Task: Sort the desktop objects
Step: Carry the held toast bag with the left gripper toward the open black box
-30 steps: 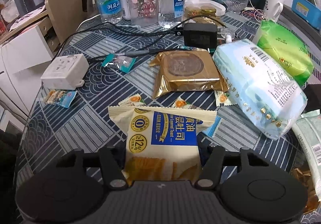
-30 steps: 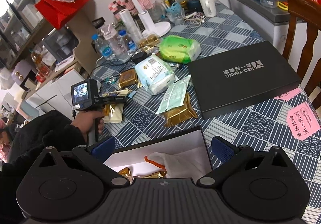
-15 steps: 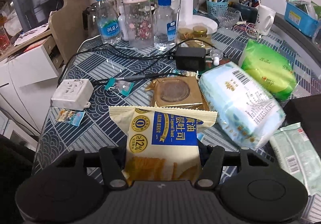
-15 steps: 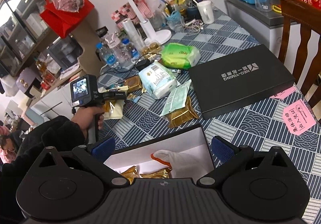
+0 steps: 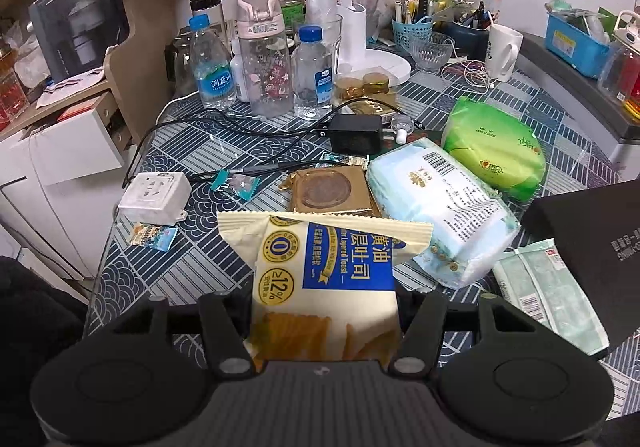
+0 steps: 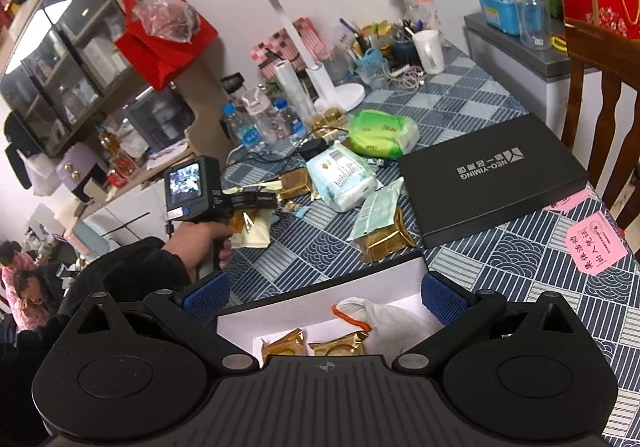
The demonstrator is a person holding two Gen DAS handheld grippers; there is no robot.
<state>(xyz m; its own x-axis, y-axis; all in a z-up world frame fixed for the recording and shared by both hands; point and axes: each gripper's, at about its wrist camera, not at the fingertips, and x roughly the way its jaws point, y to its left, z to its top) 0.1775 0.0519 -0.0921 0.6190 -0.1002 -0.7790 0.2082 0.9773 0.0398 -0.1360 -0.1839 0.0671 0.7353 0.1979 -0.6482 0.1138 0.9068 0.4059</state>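
My left gripper (image 5: 325,299) is shut on a cream and blue toast packet (image 5: 324,267) and holds it above the table's near left part. The packet also shows in the right wrist view (image 6: 253,231), hanging under the left gripper (image 6: 256,203). My right gripper (image 6: 322,297) is open and empty, above an open box (image 6: 320,289) with a white inside. The box holds two gold packets (image 6: 316,343) and a white glove (image 6: 384,321).
On the table lie a gold packet (image 5: 332,191), a pale blue tissue pack (image 5: 436,203), a green tissue pack (image 5: 492,147), a white socket block (image 5: 154,197), a black adapter (image 5: 356,133) with cables and small sweets (image 5: 236,183). Bottles (image 5: 308,75) stand at the back. A black box lid (image 6: 488,177) lies right.
My left gripper has risen and drawn back with the toast packet, so more of the table shows. My right gripper has lifted and tilted back over the open box.
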